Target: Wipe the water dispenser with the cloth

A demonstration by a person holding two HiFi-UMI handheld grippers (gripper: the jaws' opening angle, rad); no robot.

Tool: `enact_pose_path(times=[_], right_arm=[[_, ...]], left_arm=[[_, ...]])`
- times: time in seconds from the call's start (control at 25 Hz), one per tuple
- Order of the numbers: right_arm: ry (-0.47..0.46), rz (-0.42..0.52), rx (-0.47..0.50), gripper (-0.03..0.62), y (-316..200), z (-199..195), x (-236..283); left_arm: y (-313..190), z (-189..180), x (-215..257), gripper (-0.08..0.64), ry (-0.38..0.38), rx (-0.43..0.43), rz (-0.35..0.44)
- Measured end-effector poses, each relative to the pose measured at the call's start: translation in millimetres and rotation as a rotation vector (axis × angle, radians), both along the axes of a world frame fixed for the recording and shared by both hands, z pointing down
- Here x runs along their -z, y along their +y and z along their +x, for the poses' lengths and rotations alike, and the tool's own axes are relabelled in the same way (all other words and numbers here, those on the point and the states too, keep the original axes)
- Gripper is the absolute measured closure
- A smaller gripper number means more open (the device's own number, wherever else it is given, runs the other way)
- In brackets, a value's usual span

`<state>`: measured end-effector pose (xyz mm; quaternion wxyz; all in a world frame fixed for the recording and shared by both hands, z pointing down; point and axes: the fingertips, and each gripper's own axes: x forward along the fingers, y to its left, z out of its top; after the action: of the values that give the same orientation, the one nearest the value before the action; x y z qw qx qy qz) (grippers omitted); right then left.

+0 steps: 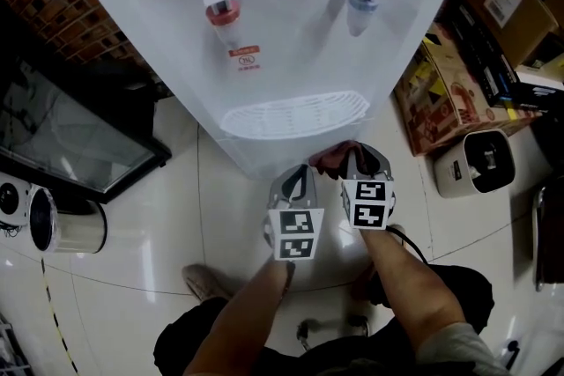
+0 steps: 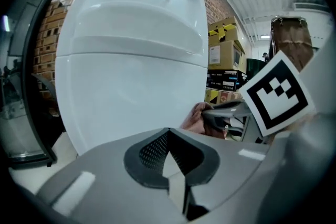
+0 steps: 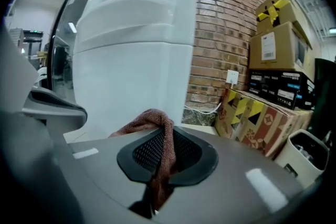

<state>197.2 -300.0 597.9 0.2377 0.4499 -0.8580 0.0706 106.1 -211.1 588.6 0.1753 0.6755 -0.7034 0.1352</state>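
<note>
1. Nearest the camera, a person's forearms [image 1: 414,286] reach out over the pale tiled floor [image 1: 159,216], each carrying a claw.
2. The left claw [image 2: 167,132] is drawn in narrow, with nothing between its pads, and points at the lower front of the white water dispenser [image 1: 264,40].
3. Just right of it, the right claw [image 1: 354,156] is clamped on the reddish-brown cloth [image 3: 164,139]. The cloth bunches up out of the jaws by the dispenser's lower front; contact cannot be made out.
4. Above, beyond the slotted drip tray [image 1: 295,114], a red tap [image 1: 222,13] stands left and a blue tap [image 1: 361,4] right.
5. Cardboard boxes [image 1: 441,97] sit far right.
</note>
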Motion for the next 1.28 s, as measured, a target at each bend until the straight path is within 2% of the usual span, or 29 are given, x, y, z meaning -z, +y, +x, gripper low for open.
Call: enact_pose_path(times=[0.16,0.4,0.56,0.72,0.8,1.04,1.28], right_arm=[[-0.010,-0.008,-0.063,0.549,-20.4,23.8,-1.6],[-0.009,0.000,-0.046,0.549,-27.6,24.2,-1.2],[-0.025,-0.012,-0.052,0.551,-19.4,27.2,-4.7],[-0.063,-0.032,-0.019,0.551,14.6,9.0,-13.0],[-0.079,-0.059,0.034,0.551,38.5,-13.5,-18.0],[-0.075,-0.111,0.234,0.551,97.0,-96.2,-32.4],[-0.095,-0.185,0.305,0.551,133.3,-167.4,-49.8]], left_arm=[[-11.8,20.1,-6.8,0.560,0.017,-0.030,-0.005],[-23.0,36.8,-12.6,0.560,0.035,-0.061,-0.006],[-12.6,28.4,-13.4,0.560,0.027,-0.057,-0.006],[13.9,-4.2,-19.3,0.560,-0.063,-0.017,-0.039],[30.3,-29.1,-23.2,0.560,-0.090,0.029,-0.060],[87.8,-113.5,-29.0,0.560,-0.067,0.246,-0.098],[136.0,-174.6,-39.2,0.560,-0.073,0.393,-0.135]])
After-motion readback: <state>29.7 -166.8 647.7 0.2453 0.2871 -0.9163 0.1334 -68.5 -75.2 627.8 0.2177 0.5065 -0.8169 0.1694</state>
